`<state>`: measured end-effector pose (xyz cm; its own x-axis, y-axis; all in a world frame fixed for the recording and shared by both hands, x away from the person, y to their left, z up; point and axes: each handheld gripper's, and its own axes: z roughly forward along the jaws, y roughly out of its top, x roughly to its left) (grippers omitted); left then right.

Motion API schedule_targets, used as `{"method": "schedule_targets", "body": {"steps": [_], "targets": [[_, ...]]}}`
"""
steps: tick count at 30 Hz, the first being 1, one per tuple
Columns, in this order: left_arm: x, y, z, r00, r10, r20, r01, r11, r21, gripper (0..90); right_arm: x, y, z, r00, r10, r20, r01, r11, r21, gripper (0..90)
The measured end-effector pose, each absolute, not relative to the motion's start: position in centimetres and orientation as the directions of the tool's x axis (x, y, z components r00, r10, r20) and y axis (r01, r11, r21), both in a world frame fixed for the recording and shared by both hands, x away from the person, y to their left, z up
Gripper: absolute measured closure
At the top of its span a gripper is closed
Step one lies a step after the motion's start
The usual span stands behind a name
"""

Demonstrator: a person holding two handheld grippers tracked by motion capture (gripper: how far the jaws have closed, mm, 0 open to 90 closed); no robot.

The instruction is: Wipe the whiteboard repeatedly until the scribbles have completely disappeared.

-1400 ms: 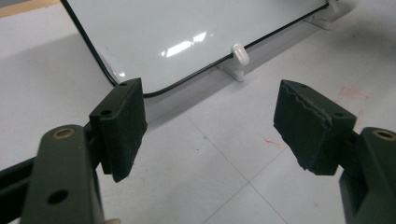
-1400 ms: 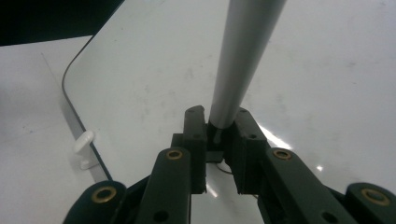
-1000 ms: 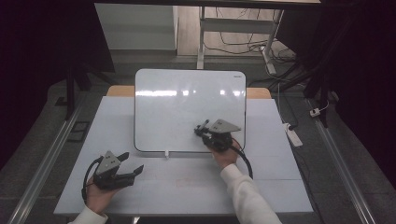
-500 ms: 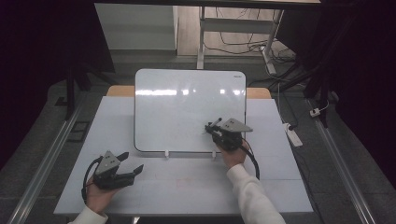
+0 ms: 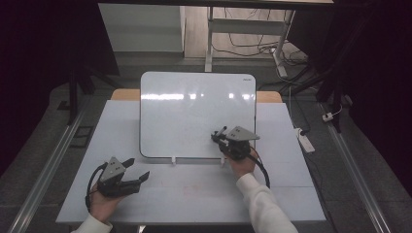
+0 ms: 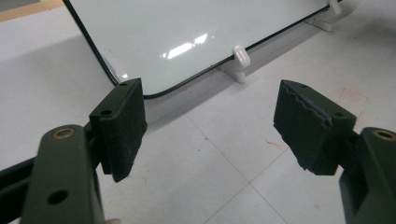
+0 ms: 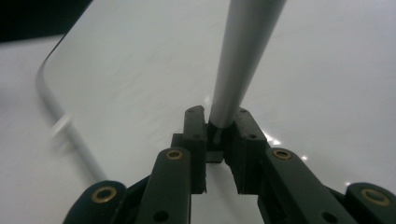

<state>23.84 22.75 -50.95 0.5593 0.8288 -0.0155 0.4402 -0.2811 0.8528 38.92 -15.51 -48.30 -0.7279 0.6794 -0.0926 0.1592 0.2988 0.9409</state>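
Whiteboard (image 5: 194, 114): white, dark-edged with rounded corners, propped on small white clip feet (image 6: 239, 59) at its near edge; stands at the middle of the pale table (image 5: 301, 194), leaning away toward the far side.

Right gripper (image 5: 221, 137): held over the near right part of the whiteboard, a grey three-cornered plate on top, cable trailing toward the sleeve. Jaws closed tight around a slim grey-white pen (image 7: 243, 60), gripped at one end; the shaft runs out away from the jaws over the board's surface. Its tip is out of sight.

Left gripper (image 5: 133, 174): low on the near left of the table, well apart from the whiteboard's near left corner. Jaws spread wide, nothing between the black pads (image 6: 123, 126), bare table beneath
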Motion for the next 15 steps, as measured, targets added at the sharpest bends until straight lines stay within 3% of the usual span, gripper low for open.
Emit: {"method": "schedule_targets", "body": {"steps": [3,7,11,15], "targets": [[24.0,22.8,-51.0,0.558,0.830,-0.019,0.444,-0.279,0.852,26.0,39.3,-15.2,-48.0,-0.716,0.693,-0.080,0.163,0.278,0.947,77.6],[23.9,22.7,-51.0,0.562,0.827,-0.015,0.441,-0.284,0.851,26.0,38.4,-13.2,-48.8,-0.787,0.601,-0.140,0.127,0.380,0.916,77.6],[23.8,22.9,-50.9,0.557,0.831,-0.020,0.439,-0.274,0.856,26.0,39.3,-15.0,-48.2,-0.724,0.689,-0.042,0.186,0.254,0.949,77.6],[24.0,22.7,-51.0,0.562,0.827,-0.019,0.444,-0.282,0.851,26.0,38.6,-14.0,-48.6,-0.753,0.653,-0.079,0.173,0.313,0.934,77.6]]}}
